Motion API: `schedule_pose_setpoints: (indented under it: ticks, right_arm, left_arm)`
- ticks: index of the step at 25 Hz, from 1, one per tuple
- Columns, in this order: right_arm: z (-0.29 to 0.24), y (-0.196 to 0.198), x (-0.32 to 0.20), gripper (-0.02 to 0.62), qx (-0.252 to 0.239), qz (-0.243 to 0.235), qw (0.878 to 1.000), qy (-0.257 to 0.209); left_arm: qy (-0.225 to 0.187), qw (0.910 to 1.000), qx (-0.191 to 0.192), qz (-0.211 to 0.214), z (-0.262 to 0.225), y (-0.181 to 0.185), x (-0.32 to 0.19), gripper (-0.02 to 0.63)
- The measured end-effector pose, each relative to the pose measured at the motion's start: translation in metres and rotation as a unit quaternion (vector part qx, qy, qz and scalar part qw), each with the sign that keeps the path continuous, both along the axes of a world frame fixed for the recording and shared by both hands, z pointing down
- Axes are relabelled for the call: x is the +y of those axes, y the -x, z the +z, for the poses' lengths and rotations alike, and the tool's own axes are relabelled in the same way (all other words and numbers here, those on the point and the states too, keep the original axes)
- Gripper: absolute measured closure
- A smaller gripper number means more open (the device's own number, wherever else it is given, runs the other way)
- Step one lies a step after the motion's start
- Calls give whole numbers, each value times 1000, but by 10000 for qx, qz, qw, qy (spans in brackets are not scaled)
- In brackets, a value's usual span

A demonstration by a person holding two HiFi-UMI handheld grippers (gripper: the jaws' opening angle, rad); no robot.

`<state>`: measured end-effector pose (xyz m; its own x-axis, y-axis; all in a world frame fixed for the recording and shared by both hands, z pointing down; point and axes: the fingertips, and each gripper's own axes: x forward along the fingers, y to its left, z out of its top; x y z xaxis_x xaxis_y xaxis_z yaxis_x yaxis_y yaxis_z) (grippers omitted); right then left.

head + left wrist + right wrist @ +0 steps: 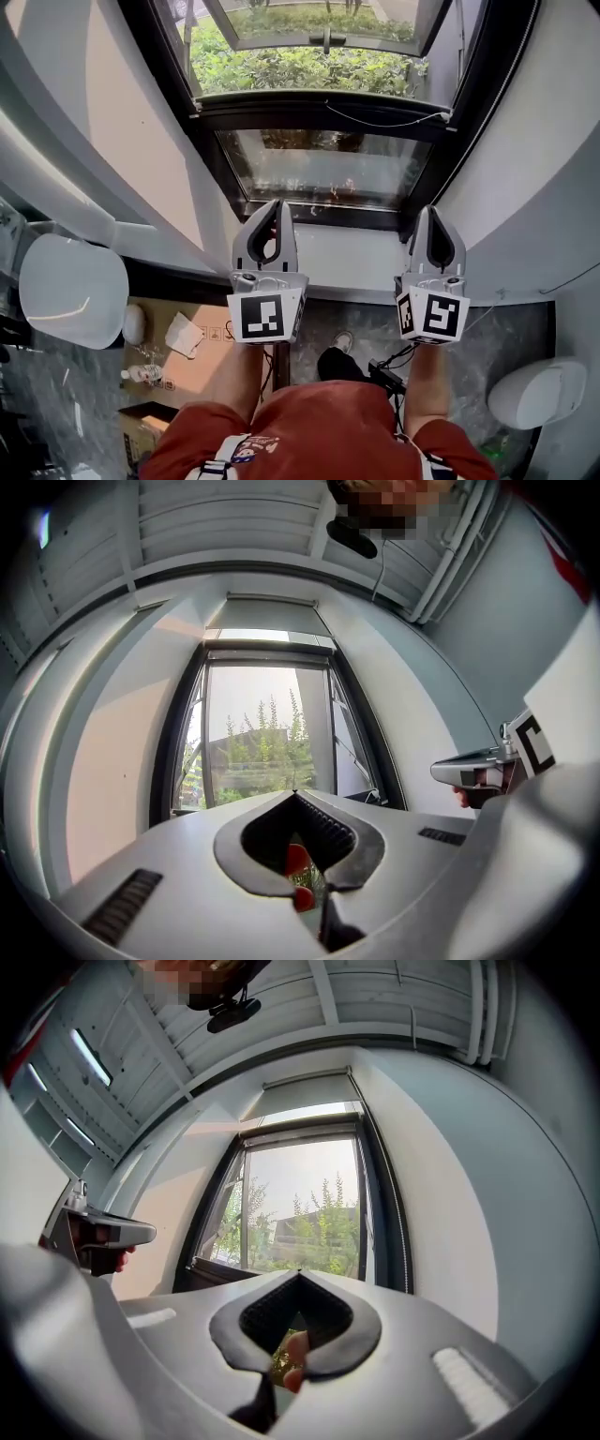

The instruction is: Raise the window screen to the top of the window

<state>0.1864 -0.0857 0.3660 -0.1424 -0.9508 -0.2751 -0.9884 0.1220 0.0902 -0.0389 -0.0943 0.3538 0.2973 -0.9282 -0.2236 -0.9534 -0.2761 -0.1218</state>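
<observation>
The window (323,112) has a black frame. Its upper sash (319,23) is swung outward over green bushes, and a fixed glass pane (323,169) sits below it. In both gripper views a pale box (272,600) (305,1080) runs across the wall above the frame. I cannot make out any mesh over the opening. My left gripper (275,208) and right gripper (433,216) are held side by side in front of the lower pane, apart from the window. Both are shut with nothing in them. The left jaws (295,794) and right jaws (300,1274) point slightly upward at the window.
A white sill (347,258) lies under the pane, with white reveal walls (122,131) either side. On the floor below are a cardboard box (192,361), a plastic bottle (141,374), a white rounded object (73,289) at left and another (534,394) at right.
</observation>
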Motion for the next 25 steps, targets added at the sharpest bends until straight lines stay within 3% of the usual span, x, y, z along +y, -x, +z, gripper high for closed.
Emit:
schedule_pose_setpoints:
  ticks: [10,25]
  right_arm:
    - [2,-24,-82,588,-59,-154,9999,-6]
    - [1,-10,-139,588,46,-76,10000,-43]
  left_arm:
    - [123,9997,-132,-181,1,-26,-73,604]
    - [167,9997,-178,-7,8,-16,-139,604]
